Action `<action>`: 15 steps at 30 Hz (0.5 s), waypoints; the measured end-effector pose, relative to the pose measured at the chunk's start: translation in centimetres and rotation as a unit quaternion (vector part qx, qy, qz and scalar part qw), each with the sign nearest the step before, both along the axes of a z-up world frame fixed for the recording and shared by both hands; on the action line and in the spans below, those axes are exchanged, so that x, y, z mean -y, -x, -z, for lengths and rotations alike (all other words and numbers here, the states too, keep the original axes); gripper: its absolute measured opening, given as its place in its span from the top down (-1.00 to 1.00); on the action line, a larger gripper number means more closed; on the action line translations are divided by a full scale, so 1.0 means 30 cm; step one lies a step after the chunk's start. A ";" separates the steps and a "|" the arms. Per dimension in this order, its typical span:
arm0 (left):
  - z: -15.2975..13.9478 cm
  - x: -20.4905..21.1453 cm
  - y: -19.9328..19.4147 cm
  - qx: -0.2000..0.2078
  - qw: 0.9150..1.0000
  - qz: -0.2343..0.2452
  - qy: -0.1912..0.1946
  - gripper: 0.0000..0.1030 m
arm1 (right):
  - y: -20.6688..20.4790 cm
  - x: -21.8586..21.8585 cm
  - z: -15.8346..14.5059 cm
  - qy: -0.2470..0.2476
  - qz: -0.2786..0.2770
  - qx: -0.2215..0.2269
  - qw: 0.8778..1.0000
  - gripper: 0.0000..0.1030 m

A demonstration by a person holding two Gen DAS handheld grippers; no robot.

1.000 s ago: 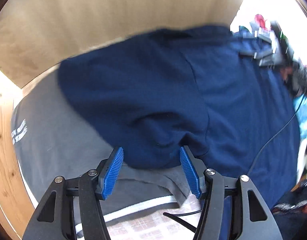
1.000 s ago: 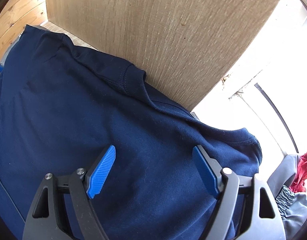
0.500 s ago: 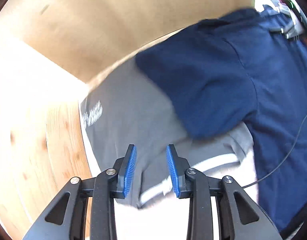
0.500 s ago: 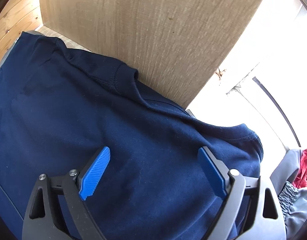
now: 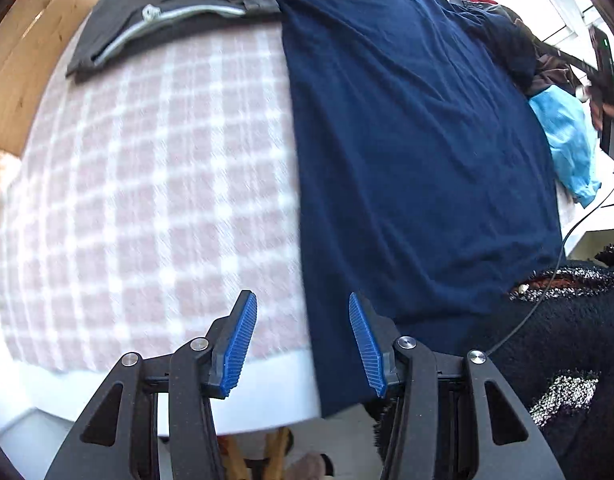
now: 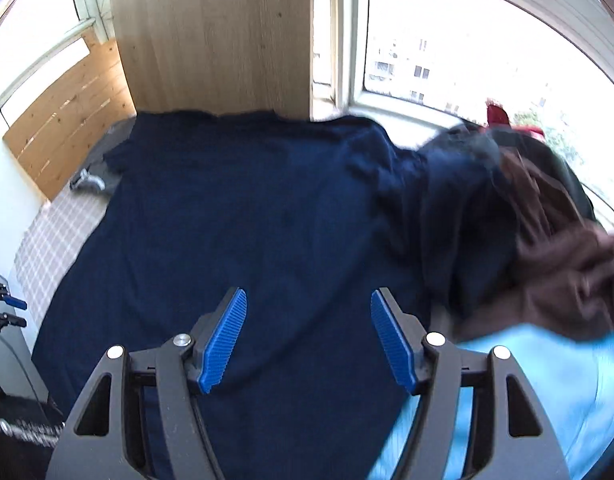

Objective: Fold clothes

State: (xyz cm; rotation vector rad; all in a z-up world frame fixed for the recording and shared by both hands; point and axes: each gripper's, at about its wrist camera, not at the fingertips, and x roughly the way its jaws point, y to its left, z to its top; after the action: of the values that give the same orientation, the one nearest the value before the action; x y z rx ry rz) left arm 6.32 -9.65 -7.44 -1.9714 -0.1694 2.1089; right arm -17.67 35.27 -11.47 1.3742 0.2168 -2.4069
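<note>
- A bed with a pink-and-white checked cover (image 5: 147,184) fills the room's middle, with a pale wooden panel (image 6: 215,36) at its far end and bright windows (image 6: 447,32) beyond
- A navy blue shirt (image 5: 407,152) lies spread flat along the right part of the cover, its near hem hanging over the bed's near edge
- The left gripper (image 5: 303,340) hovers over that near edge, blue pads (image 5: 239,344) spread wide with nothing between them; the shirt's left border runs below the gap
- The right gripper (image 6: 307,340) hangs above the shirt's near half, its fingers likewise held well apart and gripping nothing
- At the far left a folded grey garment (image 5: 119,20) with a white stripe lies on the cover, the navy shirt's far corner overlapping it; it carries pale print too blurred to read
- To the right of the shirt sits a heap of clothes: brown (image 6: 567,264), dark, red (image 6: 497,114), and light blue cloth (image 5: 567,136) nearest
- A thin black cable (image 5: 547,276) trails over a dark fuzzy fabric (image 5: 567,340) at the near right
</note>
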 end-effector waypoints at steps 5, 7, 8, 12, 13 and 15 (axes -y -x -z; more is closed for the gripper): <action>0.083 -0.047 -0.153 0.023 1.000 -0.016 0.002 0.10 | -0.512 -0.270 0.118 -0.002 0.093 0.101 0.991 -0.25; 0.095 -0.055 -0.186 0.027 0.999 -0.021 0.008 0.10 | -0.663 -0.348 0.173 -0.005 0.134 0.130 0.982 -0.25; 0.099 -0.058 -0.193 0.027 0.999 -0.020 0.012 0.10 | -0.722 -0.384 0.199 -0.001 0.151 0.141 0.978 -0.25; 0.118 -0.057 -0.190 0.026 0.999 -0.029 0.017 0.11 | -0.876 -0.481 0.245 0.016 0.189 0.155 0.970 -0.25; 0.119 -0.058 -0.187 0.024 0.999 -0.031 0.019 0.11 | -0.926 -0.501 0.257 0.019 0.195 0.154 0.969 -0.25; 0.119 -0.059 -0.180 0.020 0.999 -0.033 0.024 0.11 | -0.970 -0.504 0.238 0.029 0.193 0.150 0.969 -0.25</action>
State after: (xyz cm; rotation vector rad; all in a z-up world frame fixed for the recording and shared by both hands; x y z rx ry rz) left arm 11.74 -7.88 -11.02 -2.0636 -0.1949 2.1340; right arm 11.43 50.39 -18.62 1.8706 -0.2184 -2.4244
